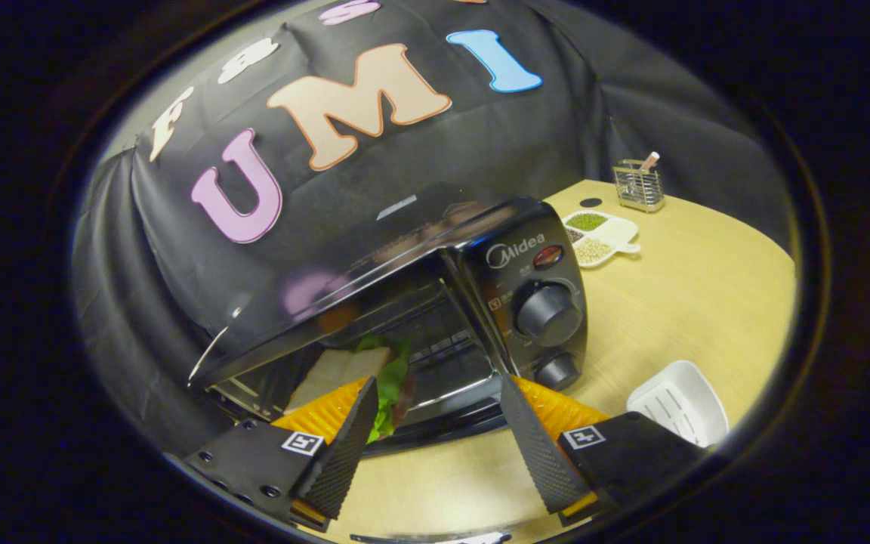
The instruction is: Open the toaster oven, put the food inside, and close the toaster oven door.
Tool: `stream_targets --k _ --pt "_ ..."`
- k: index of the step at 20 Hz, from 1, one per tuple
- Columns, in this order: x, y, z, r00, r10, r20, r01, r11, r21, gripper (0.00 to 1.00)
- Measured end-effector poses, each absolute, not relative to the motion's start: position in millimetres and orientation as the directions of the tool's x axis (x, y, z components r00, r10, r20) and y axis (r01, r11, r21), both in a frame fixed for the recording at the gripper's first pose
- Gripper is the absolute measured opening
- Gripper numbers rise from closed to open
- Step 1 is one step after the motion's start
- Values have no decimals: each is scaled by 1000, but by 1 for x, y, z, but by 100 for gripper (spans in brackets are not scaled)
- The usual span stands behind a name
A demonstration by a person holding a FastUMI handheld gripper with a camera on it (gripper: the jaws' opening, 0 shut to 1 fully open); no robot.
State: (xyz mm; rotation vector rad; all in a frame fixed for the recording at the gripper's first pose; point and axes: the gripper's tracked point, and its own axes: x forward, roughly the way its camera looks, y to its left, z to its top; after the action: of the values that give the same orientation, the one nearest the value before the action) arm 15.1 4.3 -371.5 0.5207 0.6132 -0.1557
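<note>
Gripper up close, jaws wide and empty. Just ahead at twelve o'clock, the toaster oven stands open, the sandwich inside. Food's in, I'd say; closing the door comes next, needing a lift from below. White tray at three o'clock.

Sandwich lies inside toaster oven, just beyond the spread, empty tool.

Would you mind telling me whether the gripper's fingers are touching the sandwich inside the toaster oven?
Cannot tell. In the gripper view the gripper is open, and one finger overlaps the sandwich in the toaster oven, hiding any gap or contact.
</note>
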Motion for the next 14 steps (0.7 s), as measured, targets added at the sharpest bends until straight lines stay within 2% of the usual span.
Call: stream_targets --k 4,14 --pt "-7 1 -377 774 19 -633 265 898 351 99" --pt "-97 26 -381 669 158 -726 46 966 253 99"
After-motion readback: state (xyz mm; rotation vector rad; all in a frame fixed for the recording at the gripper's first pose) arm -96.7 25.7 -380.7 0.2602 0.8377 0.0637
